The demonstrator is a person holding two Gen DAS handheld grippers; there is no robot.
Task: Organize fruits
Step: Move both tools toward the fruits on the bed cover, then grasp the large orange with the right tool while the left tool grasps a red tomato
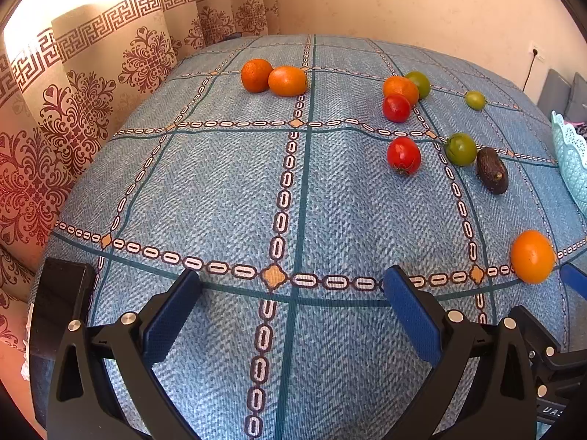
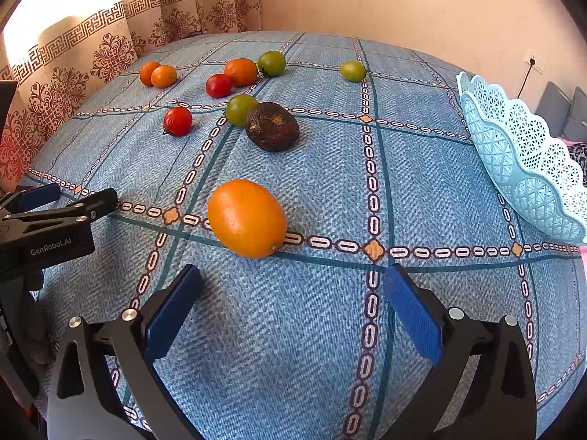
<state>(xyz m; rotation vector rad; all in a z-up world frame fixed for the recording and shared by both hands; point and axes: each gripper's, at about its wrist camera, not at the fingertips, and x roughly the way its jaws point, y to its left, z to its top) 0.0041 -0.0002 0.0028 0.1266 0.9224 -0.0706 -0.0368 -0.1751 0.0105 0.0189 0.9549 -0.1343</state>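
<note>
Fruits lie scattered on a blue patterned tablecloth (image 2: 293, 330). A large orange fruit (image 2: 246, 218) sits just ahead of my right gripper (image 2: 291, 282), which is open and holds nothing. Beyond it lie a dark avocado (image 2: 272, 126), a green tomato (image 2: 240, 109), two red tomatoes (image 2: 178, 121) and several oranges and green fruits at the back. A light-blue lattice basket (image 2: 528, 168) stands at the right. My left gripper (image 1: 291, 286) is open over bare cloth, far from the red tomato (image 1: 403, 154) and the avocado (image 1: 492, 170). The large orange fruit (image 1: 532, 256) lies to its right.
A patterned curtain (image 1: 73, 117) hangs along the left edge of the table and a plain wall (image 2: 403, 7) stands behind. The left gripper's body (image 2: 47, 227) shows at the left of the right wrist view. The basket's rim (image 1: 568, 150) shows at the right.
</note>
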